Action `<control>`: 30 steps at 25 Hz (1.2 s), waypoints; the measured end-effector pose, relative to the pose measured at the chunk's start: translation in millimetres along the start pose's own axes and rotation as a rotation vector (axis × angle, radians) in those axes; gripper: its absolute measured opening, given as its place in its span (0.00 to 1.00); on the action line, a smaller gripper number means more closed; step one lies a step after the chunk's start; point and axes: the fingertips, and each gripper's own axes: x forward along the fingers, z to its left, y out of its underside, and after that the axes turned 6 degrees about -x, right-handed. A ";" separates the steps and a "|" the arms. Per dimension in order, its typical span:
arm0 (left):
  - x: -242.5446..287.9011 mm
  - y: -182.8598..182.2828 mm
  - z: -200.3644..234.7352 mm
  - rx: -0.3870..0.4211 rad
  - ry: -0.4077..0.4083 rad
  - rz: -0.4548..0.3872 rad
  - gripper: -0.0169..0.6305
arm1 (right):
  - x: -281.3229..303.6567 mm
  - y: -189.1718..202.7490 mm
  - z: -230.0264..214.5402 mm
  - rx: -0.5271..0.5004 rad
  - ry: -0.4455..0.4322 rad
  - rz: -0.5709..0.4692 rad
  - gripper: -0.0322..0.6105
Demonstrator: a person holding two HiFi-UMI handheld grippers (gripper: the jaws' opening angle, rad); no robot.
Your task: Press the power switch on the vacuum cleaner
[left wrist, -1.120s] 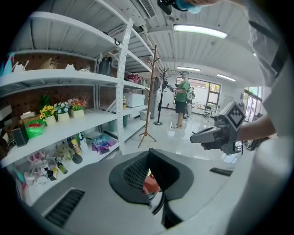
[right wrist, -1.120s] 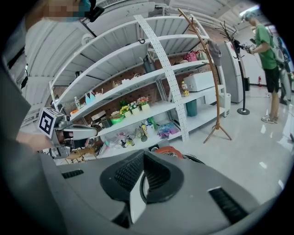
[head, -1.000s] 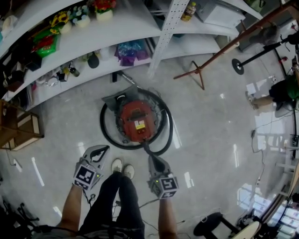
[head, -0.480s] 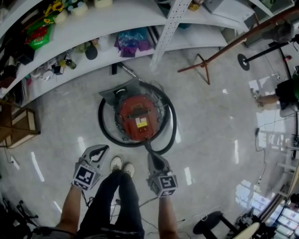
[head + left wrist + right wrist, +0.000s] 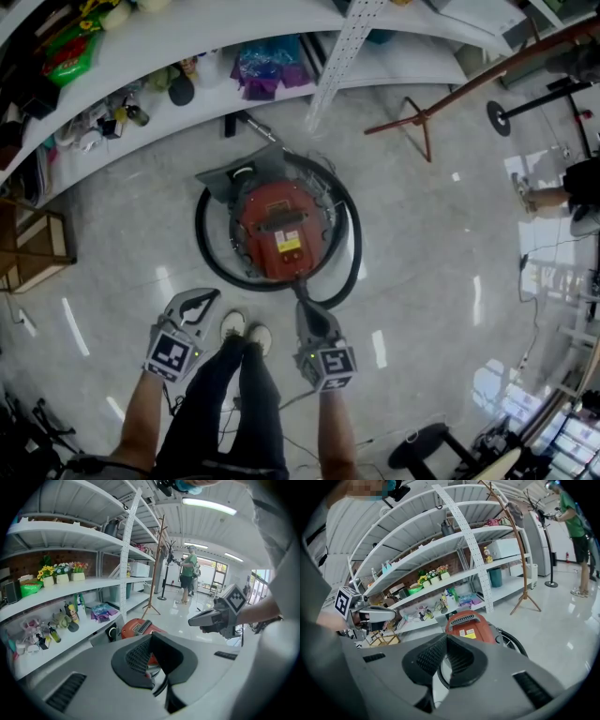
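A red canister vacuum cleaner [image 5: 279, 230] sits on the floor, with its black hose [image 5: 349, 246] coiled round it. It also shows beyond the jaws in the left gripper view as the vacuum cleaner [image 5: 137, 627] and in the right gripper view as the vacuum cleaner [image 5: 468, 624]. I cannot pick out its power switch. My left gripper [image 5: 207, 297] is shut and empty, off the vacuum's near left above the person's shoes. My right gripper [image 5: 303, 307] is shut and empty, its tip just short of the hose at the vacuum's near edge.
White shelves [image 5: 225, 37] with bottles, flowers and bags curve behind the vacuum. A wooden coat stand [image 5: 427, 117] stands at the right and a wooden crate [image 5: 28, 253] at the left. Another person [image 5: 574, 522] stands far right. A stool [image 5: 422, 452] and cables lie behind me.
The vacuum sits lower and closer in the head view. Both grippers have edged forward toward it, and the right tip has come near the hose. Both stay shut.
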 end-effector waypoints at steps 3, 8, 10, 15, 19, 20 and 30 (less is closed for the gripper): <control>6.4 9.4 1.6 -0.020 -0.001 -0.001 0.04 | 6.7 8.1 -2.7 -0.002 0.006 0.010 0.07; 16.5 26.2 2.1 -0.025 0.008 0.014 0.04 | 17.5 25.5 -4.7 0.001 0.001 0.021 0.07; 20.1 30.9 2.2 -0.022 0.016 0.019 0.04 | 21.1 30.9 -6.8 0.006 0.001 0.028 0.07; 22.7 37.3 -1.0 -0.031 0.022 0.025 0.04 | 28.3 35.0 -9.6 0.005 0.000 0.028 0.07; 22.2 37.9 -3.1 -0.039 0.019 0.026 0.04 | 37.0 33.1 -16.3 -0.011 0.016 0.026 0.07; 22.0 37.9 -3.5 -0.043 0.018 0.025 0.04 | 39.6 32.7 -18.6 -0.015 0.021 0.026 0.07; 20.3 45.9 -4.7 -0.033 0.016 0.034 0.04 | 72.7 41.1 -45.0 -0.038 0.052 0.068 0.07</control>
